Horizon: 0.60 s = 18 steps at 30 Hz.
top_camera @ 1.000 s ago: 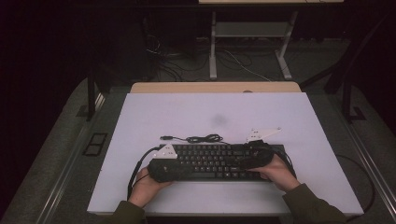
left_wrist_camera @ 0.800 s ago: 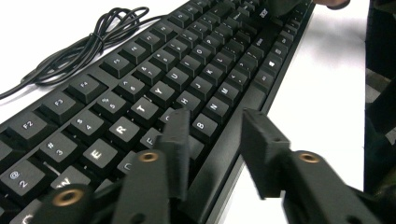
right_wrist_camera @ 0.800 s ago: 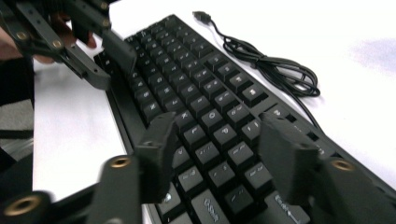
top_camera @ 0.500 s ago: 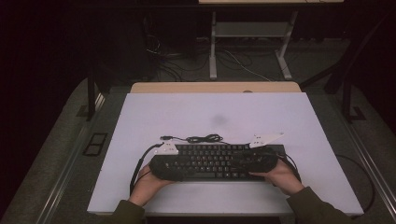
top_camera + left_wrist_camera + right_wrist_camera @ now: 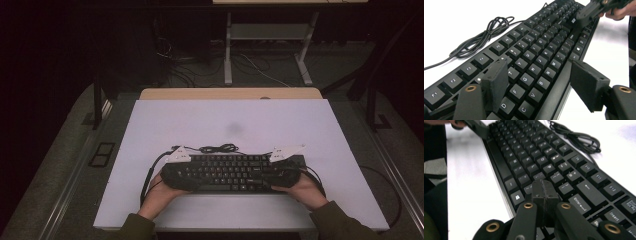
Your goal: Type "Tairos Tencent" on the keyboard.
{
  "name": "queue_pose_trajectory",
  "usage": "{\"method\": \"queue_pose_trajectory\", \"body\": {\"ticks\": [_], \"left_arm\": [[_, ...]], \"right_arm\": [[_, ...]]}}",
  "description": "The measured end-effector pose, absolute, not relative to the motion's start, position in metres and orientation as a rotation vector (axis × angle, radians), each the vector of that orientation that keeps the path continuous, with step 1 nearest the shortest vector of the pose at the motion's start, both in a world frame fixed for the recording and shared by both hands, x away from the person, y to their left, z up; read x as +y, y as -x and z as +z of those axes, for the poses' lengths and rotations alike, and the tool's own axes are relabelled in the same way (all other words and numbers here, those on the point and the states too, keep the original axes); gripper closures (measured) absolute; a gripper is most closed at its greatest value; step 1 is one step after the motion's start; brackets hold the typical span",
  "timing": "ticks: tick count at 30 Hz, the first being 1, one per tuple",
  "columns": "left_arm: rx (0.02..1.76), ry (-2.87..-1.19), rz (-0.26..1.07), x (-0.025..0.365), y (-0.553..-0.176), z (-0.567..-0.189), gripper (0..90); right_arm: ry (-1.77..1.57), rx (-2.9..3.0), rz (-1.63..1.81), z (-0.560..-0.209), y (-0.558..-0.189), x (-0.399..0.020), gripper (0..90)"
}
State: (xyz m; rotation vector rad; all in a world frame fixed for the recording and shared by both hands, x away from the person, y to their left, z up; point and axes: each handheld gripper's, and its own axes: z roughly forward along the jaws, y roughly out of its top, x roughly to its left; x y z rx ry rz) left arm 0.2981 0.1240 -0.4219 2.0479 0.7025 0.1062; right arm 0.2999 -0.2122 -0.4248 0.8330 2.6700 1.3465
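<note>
Though paired, tongs (image 5: 287, 175): one keyboard (image 5: 232, 171)

The high view is looking forward and down from above the person's side of the white rectangular bench (image 5: 150, 125). The 2 gripper views are riding low and close, facing along the black plastic corded keyboard (image 5: 536, 57) from opposite ends, sharing its keys.

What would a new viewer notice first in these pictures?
The long black plastic keyboard lies near the front edge of the white rectangular table. The left gripper stands open over its letter keys, and the right gripper is shut, with nothing between its jaws, above the keys beside Enter. A coiled black cable lies behind the keyboard.
</note>
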Motion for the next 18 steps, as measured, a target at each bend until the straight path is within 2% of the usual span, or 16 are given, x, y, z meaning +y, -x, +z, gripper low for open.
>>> {"method": "queue_pose_trajectory", "body": {"ticks": [18], "left_arm": [[0.701, -2.044, 0.121, 0.1217, -0.2993, -0.4204, 27.8]], "right_arm": [[-0.813, 2.721, 1.229, -0.4353, -0.3012, -0.2086, 89.4]]}}
